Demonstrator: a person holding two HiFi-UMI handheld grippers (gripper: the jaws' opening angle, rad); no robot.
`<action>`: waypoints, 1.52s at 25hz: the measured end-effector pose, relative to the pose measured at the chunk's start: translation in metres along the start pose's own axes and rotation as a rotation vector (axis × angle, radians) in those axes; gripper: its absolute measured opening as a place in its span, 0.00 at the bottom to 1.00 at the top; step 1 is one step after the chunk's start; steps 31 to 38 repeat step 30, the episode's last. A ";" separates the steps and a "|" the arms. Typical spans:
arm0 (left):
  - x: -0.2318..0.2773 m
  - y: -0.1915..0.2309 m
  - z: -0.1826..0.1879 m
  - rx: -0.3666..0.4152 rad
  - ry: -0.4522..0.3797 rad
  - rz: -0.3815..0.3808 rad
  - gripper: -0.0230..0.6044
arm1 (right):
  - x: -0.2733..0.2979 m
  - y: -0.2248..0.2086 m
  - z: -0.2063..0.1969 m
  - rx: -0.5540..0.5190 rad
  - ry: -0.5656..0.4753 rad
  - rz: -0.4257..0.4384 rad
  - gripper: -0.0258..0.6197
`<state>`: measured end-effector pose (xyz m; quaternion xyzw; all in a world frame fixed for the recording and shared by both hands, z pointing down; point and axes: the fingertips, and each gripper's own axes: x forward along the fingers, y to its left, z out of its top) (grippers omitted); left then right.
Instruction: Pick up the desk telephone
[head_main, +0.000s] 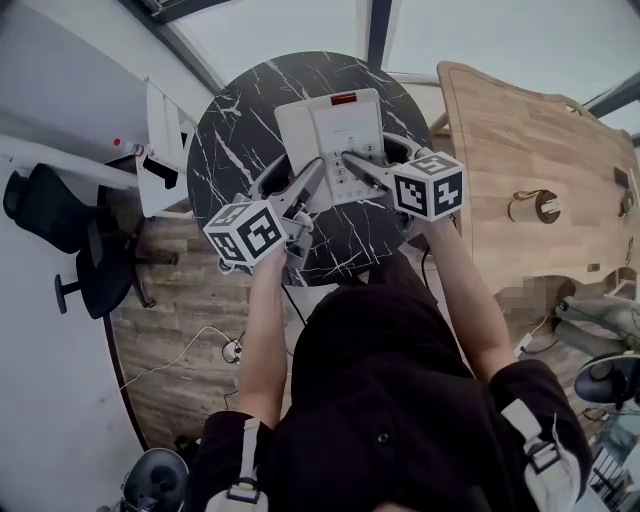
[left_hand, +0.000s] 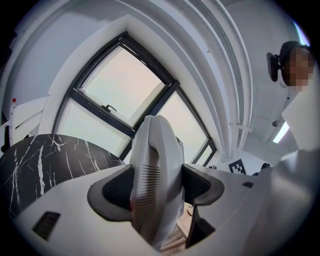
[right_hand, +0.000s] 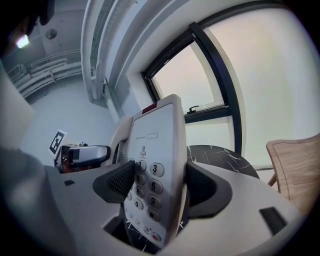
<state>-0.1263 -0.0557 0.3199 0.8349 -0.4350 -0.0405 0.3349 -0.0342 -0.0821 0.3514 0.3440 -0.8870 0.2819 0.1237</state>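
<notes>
The white desk telephone (head_main: 330, 128) with a red strip at its top is held over the round black marble table (head_main: 240, 110) between both grippers. My left gripper (head_main: 300, 188) is shut on its handset side: in the left gripper view the dark pads (left_hand: 116, 189) press the ribbed white handset edge (left_hand: 156, 165). On the other side my right gripper (head_main: 364, 166) is shut on the keypad side. In the right gripper view the telephone (right_hand: 156, 150) stands on edge between the pads (right_hand: 119, 182), with its number keys facing the camera.
A pale wooden table (head_main: 530, 140) with a tape roll (head_main: 535, 207) stands to the right. A black office chair (head_main: 70, 235) and a white stand (head_main: 160, 150) are at the left. Cables and a plug (head_main: 230, 350) lie on the wooden floor.
</notes>
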 end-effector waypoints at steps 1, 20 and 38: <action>-0.001 0.000 0.000 0.000 -0.001 0.001 0.55 | -0.001 0.001 0.000 -0.004 0.000 0.001 0.55; 0.000 -0.001 0.001 0.008 -0.001 0.008 0.55 | -0.001 0.000 0.001 -0.007 0.003 0.000 0.55; 0.004 -0.001 0.000 0.000 0.002 0.008 0.55 | -0.001 -0.003 0.001 -0.010 0.006 -0.006 0.55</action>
